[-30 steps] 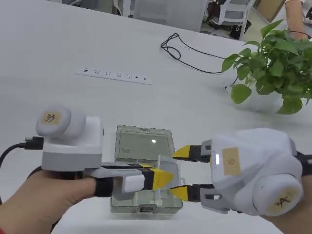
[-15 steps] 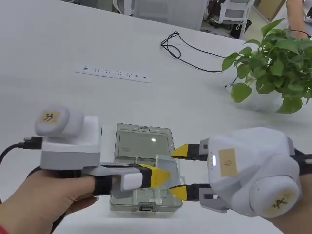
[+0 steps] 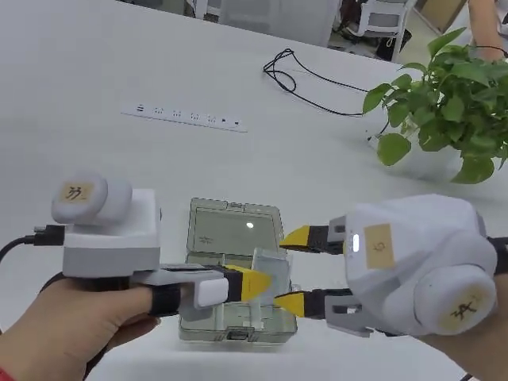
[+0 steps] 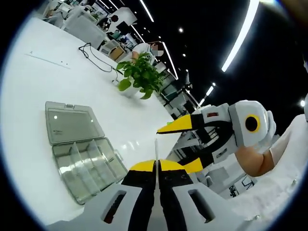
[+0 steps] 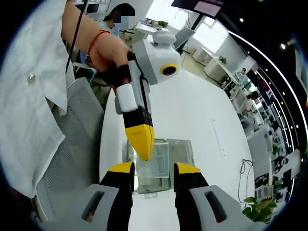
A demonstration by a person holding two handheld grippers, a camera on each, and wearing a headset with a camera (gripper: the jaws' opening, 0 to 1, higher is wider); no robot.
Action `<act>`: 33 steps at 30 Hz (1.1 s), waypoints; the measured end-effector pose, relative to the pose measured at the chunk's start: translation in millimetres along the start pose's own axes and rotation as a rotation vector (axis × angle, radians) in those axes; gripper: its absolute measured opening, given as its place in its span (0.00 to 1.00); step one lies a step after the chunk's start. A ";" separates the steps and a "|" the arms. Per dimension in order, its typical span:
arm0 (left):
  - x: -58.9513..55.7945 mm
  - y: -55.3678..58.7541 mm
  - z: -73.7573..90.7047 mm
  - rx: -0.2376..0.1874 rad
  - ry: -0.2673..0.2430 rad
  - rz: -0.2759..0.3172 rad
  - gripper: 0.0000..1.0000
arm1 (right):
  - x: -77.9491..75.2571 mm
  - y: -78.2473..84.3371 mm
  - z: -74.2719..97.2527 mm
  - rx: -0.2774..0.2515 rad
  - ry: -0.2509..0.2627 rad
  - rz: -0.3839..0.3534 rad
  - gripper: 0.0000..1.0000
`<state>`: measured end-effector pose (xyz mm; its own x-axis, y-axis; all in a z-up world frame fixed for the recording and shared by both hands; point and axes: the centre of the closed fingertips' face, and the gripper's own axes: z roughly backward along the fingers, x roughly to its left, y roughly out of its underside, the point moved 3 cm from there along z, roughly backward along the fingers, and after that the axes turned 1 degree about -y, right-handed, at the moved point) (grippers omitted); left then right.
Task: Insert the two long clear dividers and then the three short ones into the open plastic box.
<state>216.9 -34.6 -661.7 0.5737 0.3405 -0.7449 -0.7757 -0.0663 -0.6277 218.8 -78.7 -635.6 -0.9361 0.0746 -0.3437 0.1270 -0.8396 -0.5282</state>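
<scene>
The left gripper (image 3: pixel 254 284), a white handheld tool with yellow-tipped black jaws, has its jaws pressed together on a thin clear plastic divider (image 3: pixel 272 268). In the left gripper view the divider (image 4: pixel 155 148) shows edge-on as a fine line rising between the tips. It hangs just above the near half of the open clear plastic box (image 3: pixel 230 230), which rests on the white table (image 3: pixel 95 63) with its lid laid flat on the far side. Several partitions stand in the tray (image 4: pixel 84 166), though their number is hard to count. From that, the held piece is probably 1 of the 3 short ones.

To seat it well, hold the sheet upright and square to the tray. Line both of its ends up with their slots before lowering, then press straight down without twisting, since a skewed sheet would jam or bow.

The right gripper (image 3: pixel 292 268), a rounder white tool, has its jaws spread wide on either side of the divider's free end, touching nothing. From the right gripper view, its 2 jaws (image 5: pixel 153 171) frame the sheet (image 5: pixel 156 163). It could steady that end or hold the box down.
</scene>
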 end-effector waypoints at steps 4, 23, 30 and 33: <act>-3.8 3.7 2.5 0.030 0.028 -0.177 0.00 | -5.6 -0.4 6.7 -0.071 -0.067 -0.106 0.32; -28.0 20.1 15.0 0.090 0.212 -0.643 0.00 | 19.5 -17.2 22.7 -0.169 -0.509 -0.189 0.15; -35.3 15.5 17.5 0.070 0.244 -0.669 0.00 | 28.2 -18.9 19.3 -0.168 -0.560 -0.183 0.12; -37.0 15.2 17.7 0.067 0.250 -0.676 0.00 | 29.6 -19.4 18.2 -0.165 -0.568 -0.182 0.09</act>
<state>179.2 -31.6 -639.7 0.9705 0.0620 -0.2330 -0.2397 0.1430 -0.9603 182.6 -70.0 -621.5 -0.9702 -0.1275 0.2059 -0.0443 -0.7423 -0.6686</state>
